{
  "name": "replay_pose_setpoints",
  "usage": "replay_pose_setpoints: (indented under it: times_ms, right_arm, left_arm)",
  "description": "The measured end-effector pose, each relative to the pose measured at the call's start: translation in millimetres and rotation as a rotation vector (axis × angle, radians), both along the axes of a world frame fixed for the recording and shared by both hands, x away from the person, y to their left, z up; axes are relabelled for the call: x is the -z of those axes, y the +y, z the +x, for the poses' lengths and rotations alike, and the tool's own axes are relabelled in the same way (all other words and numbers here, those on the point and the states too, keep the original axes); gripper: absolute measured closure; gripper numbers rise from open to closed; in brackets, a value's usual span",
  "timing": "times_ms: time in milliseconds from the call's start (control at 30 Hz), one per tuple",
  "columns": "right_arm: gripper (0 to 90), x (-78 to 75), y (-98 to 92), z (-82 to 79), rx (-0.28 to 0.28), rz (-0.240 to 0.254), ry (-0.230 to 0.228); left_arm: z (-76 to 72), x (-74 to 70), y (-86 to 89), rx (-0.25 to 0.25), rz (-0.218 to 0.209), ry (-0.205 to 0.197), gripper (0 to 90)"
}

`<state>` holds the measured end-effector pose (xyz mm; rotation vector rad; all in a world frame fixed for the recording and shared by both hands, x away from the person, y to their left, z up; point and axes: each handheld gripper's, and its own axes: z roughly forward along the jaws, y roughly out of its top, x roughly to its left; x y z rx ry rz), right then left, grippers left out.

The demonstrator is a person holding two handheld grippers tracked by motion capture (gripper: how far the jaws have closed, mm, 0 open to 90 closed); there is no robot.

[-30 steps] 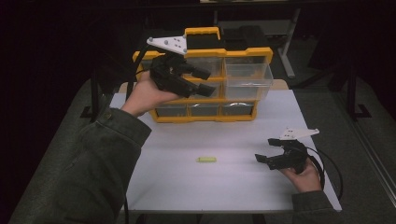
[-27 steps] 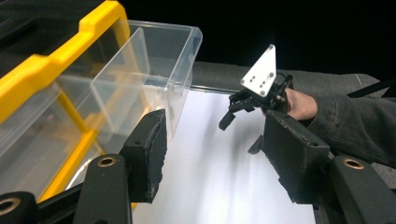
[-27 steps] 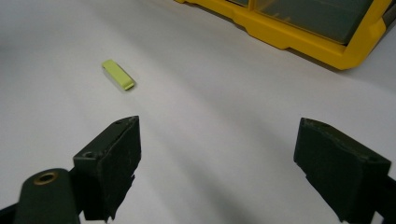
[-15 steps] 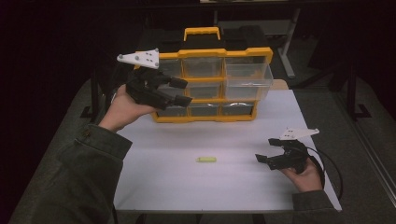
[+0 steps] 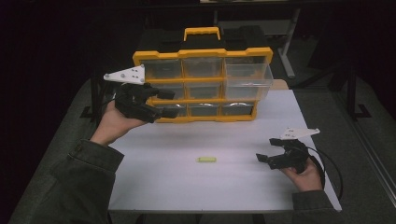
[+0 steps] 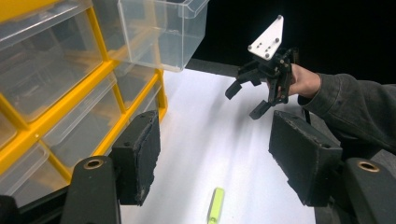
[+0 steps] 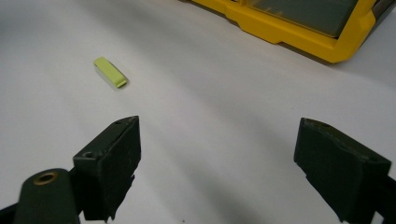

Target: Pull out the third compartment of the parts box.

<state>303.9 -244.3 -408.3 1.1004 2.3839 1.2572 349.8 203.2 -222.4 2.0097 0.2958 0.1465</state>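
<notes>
Small lime-green flat plastic stick [image 5: 206, 159] lies mid-counter [image 5: 187, 186], ungripped. Right gripper [image 5: 270, 151] open, empty; left gripper [image 5: 163, 103] opening (nothing between). Risk: thin stick probably skids; left gripper knocks protruding clear plastic drawer [image 5: 247, 77].

The organiser [image 5: 202, 84] has a glossy yellow plastic frame and clear, smooth plastic drawers. The table [image 5: 187, 186] top is matt white. The small green stick [image 5: 206, 159] looks like smooth plastic. Gripper pads [image 6: 140, 158] are rough, matt black.
</notes>
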Motion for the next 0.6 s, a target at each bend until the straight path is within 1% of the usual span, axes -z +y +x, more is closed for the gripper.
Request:
replay_pose_setpoints:
  times_ms: [33, 100, 167, 267, 300, 367, 400, 500, 567, 600]
  right_arm:
    - [13.8, 0.0, 0.0, 0.1, 0.0, 0.001, -0.001]
    - [13.8, -0.3, -0.2, 0.0, 0.003, 0.002, -0.001]
    - [13.8, -0.6, -0.5, -0.3, 0.005, 0.002, -0.007]
    - [13.8, -0.2, -0.2, 0.0, 0.009, -0.002, -0.003]
    - [13.8, 0.2, -0.1, 0.4, 0.009, -0.004, -0.004]
    - [13.8, 0.9, 0.2, 1.1, 0.008, -0.008, -0.005]
    - [13.8, 1.1, 0.3, 1.2, 0.008, -0.009, -0.004]
    - [13.8, 1.0, 1.2, 0.9, 0.01, -0.009, 0.0]
    - [13.8, 1.1, 2.0, 0.7, 0.007, -0.013, 0.001]
    - [13.8, 1.1, 2.0, 0.6, 0.004, -0.017, 0.0]
  left_arm:
    - [-0.6, 0.8, 0.9, -0.001, 0.003, 0.004, 33.3]
    - [-2.6, 2.8, 2.6, -0.009, -0.003, -0.001, 32.7]
    - [-4.2, 5.1, 3.8, -0.019, 0.001, -0.006, 32.7]
    - [-6.2, 10.0, 4.8, -0.025, 0.004, 0.001, 30.9]
    - [-7.3, 11.2, 4.5, -0.03, 0.011, 0.005, 30.9]
    - [-10.0, 13.8, 4.7, -0.037, 0.011, -0.013, 30.4]
    - [-11.5, 14.8, 4.8, -0.037, 0.008, -0.006, 30.4]
    - [-14.0, 18.7, 6.4, -0.049, 0.01, -0.017, 30.1]
    - [-15.7, 22.1, 7.3, -0.056, 0.012, -0.011, 29.6]
    - [-17.3, 24.1, 7.9, -0.062, 0.007, -0.02, 29.1]
